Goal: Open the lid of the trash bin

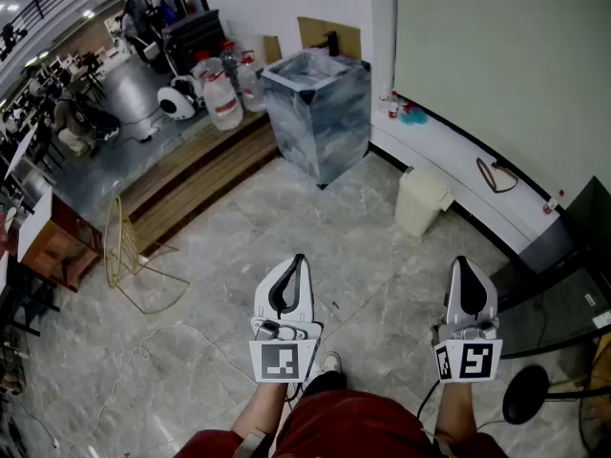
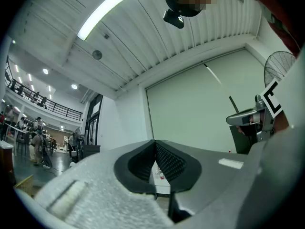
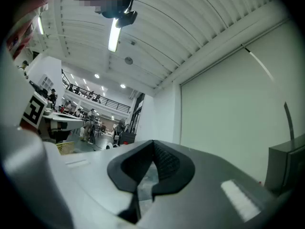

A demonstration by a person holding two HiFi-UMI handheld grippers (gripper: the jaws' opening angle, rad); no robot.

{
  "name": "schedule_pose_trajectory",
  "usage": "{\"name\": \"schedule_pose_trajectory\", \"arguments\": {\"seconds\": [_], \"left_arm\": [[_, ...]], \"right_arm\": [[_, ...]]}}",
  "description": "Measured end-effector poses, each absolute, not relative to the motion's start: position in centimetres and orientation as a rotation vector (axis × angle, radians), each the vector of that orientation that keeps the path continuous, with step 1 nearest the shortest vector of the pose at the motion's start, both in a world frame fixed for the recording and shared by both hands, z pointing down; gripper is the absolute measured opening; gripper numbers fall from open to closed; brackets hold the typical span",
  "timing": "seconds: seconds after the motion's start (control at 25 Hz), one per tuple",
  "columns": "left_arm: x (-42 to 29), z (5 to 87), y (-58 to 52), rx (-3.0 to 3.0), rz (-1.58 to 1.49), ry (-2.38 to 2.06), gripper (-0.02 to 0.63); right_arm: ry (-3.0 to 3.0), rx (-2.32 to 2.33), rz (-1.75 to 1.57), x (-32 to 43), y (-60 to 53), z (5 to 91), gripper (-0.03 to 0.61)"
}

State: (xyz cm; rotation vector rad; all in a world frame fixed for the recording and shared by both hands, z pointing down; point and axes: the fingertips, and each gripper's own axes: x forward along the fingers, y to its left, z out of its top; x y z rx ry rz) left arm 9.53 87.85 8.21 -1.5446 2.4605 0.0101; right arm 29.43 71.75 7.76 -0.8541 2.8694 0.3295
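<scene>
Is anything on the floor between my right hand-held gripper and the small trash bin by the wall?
Nothing visible does. Only bare floor lies between the right hand-held gripper and the trash bin, which stands beside the white ledge, lid down.

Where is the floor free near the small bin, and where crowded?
Free: tiles from the bin to the left hand-held gripper and right hand-held gripper, and between bin and marbled box. Crowded: jugs and wire frame at left.

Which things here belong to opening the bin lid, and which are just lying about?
Job: cream lidded trash bin; left tongs; right tongs, both shut and empty.
Lying about: marbled lined box; water jugs; gold wire rack.
</scene>
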Motion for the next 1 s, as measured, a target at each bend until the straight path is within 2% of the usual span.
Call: {"name": "schedule_pose_trajectory", "arguments": {"seconds": [0.44,1.0], "left_arm": [[5.6,9.5,86.9,-1.544,-0.025,2.479,0.003],[-4.1,11.9,86.3,-1.545,-0.013,2.52,0.003]], "right_arm": [[2.862,-0.879,0.297,26.1,70.0,8.3,0.0],[2.876,-0.857,0.251,16.2,69.3,10.0,0.0]]}}
